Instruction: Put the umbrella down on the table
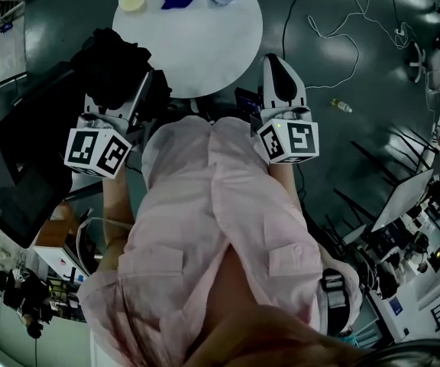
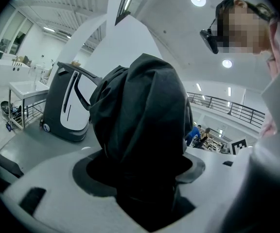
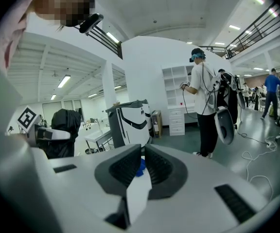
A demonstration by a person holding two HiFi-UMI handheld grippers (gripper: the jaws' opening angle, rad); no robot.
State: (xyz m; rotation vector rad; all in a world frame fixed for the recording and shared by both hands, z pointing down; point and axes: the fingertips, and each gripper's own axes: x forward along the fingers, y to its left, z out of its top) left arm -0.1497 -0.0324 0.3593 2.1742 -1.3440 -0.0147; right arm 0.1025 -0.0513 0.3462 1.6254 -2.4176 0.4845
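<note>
Umbrella (image 1: 113,60), black and folded, is clamped between the jaws of the left gripper (image 2: 140,176), at the near left edge of the round white surface (image 1: 205,40). The right gripper (image 3: 141,166) has its jaws drawn together and grips nothing.

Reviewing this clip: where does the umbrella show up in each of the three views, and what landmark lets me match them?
Head view: the umbrella is a dark bundle at upper left, by the round table's lower-left rim.
Left gripper view: umbrella fills the centre, gripped by the left gripper.
Right gripper view: umbrella sits small at far left.
Shared landmark: the grey-and-white machine, in both gripper views only.
</note>
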